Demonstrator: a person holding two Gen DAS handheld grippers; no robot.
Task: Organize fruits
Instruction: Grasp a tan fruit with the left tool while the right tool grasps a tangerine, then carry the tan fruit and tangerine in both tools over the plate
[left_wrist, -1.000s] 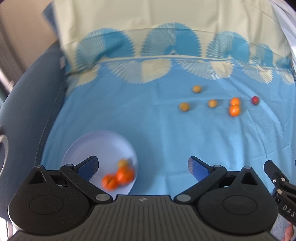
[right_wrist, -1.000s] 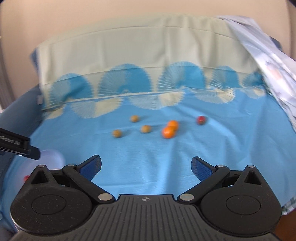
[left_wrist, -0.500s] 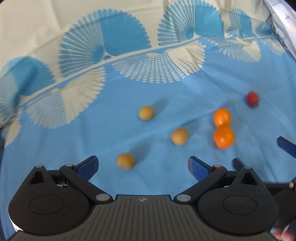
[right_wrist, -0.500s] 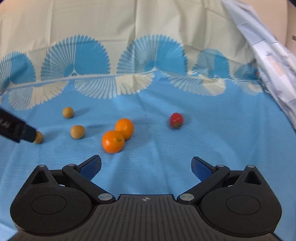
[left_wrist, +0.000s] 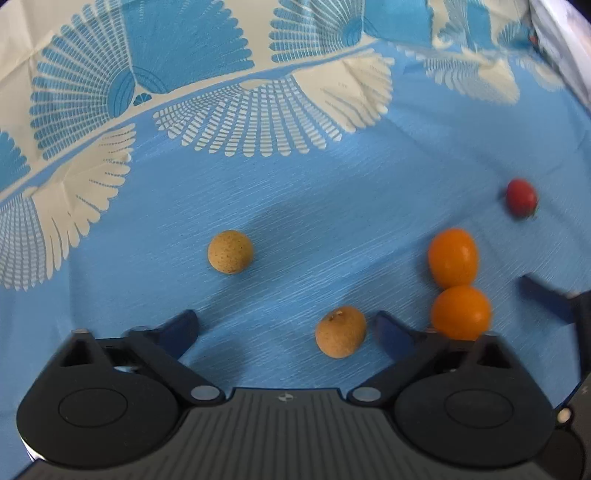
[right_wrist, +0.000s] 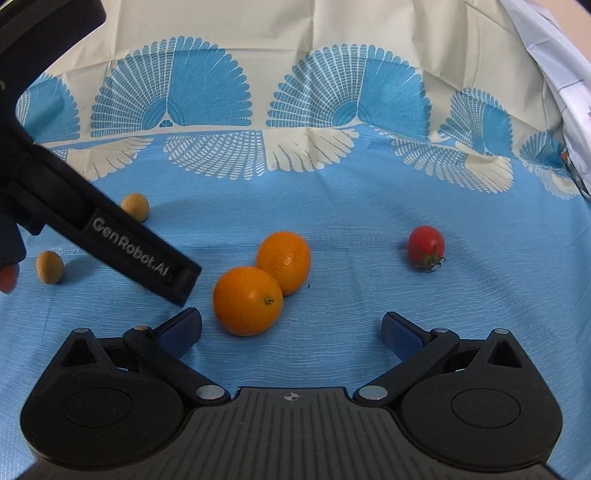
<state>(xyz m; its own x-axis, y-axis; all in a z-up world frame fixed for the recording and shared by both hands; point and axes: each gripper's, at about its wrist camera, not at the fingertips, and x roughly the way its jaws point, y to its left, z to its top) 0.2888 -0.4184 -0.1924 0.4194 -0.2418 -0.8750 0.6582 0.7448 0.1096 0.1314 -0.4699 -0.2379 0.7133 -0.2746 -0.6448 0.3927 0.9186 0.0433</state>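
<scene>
Hovering low over blue patterned cloth (left_wrist: 332, 192), left claw (left_wrist: 284, 328) spread wide, empty; tan fruit (left_wrist: 340, 331) lies between its fingers, close to right finger (left_wrist: 391, 332). Second tan fruit (left_wrist: 230, 252) farther ahead. Right claw (right_wrist: 291, 328) also spread wide, empty; two oranges (right_wrist: 248, 305) touching each other just ahead, toward left finger. Cherry tomato (right_wrist: 425, 244) apart, ahead right.

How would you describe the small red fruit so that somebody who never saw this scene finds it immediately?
Start from the blue cloth with the cream fan border. Near its middle lie two oranges touching each other; look to their right, where a single fruit sits apart. That is the red fruit: the only red one, smaller than the oranges, with a green stalk.
</scene>
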